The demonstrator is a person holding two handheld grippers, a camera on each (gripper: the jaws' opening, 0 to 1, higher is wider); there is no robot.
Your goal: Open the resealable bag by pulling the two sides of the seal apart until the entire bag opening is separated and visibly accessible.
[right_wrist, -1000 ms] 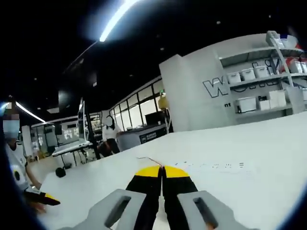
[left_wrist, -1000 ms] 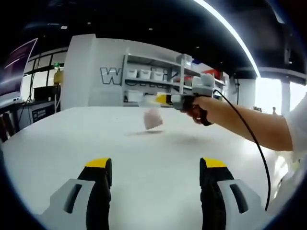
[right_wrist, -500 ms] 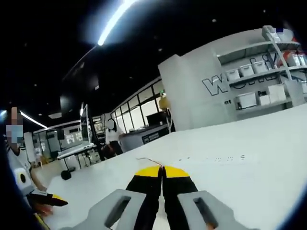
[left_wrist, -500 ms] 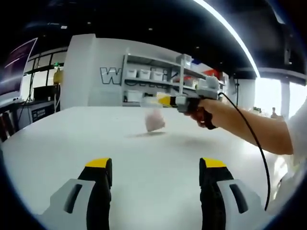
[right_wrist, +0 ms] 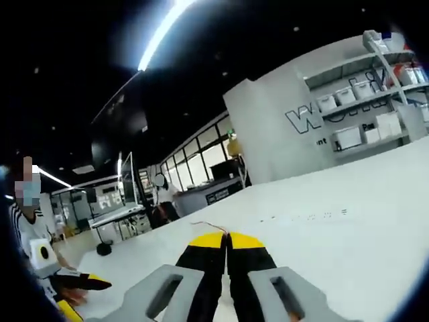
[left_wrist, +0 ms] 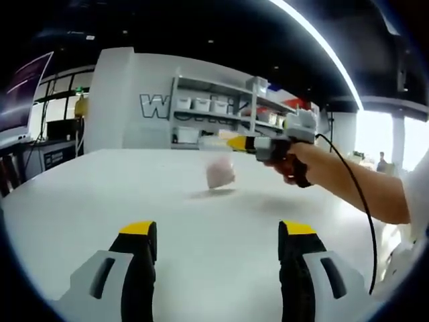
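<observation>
White table spreads wide under both views, smooth and pale, running back to a white wall with large dark lettering and a shelving unit stacked with pale bins. In the left gripper view the left claw rises from the bottom with its two yellow-tipped jaws spread well apart, nothing between them, hovering over the bare table. Farther off in that same view, the right claw comes in from the right, held in a person's hand with a black cable trailing back along the forearm; its yellow tips are pressed together on the top edge of the resealable bag, a small translucent pinkish pouch that hangs below the tips, somewhat blurred, with its shadow on the table just under it; whether its lower edge touches the table I cannot tell. In the right gripper view the right claw shows its jaws closed tight, yellow tips meeting, with a thin sliver of the bag's edge sticking out just past them. Beyond lie the table, a glass-walled room and, at the far left, a person in a striped top
</observation>
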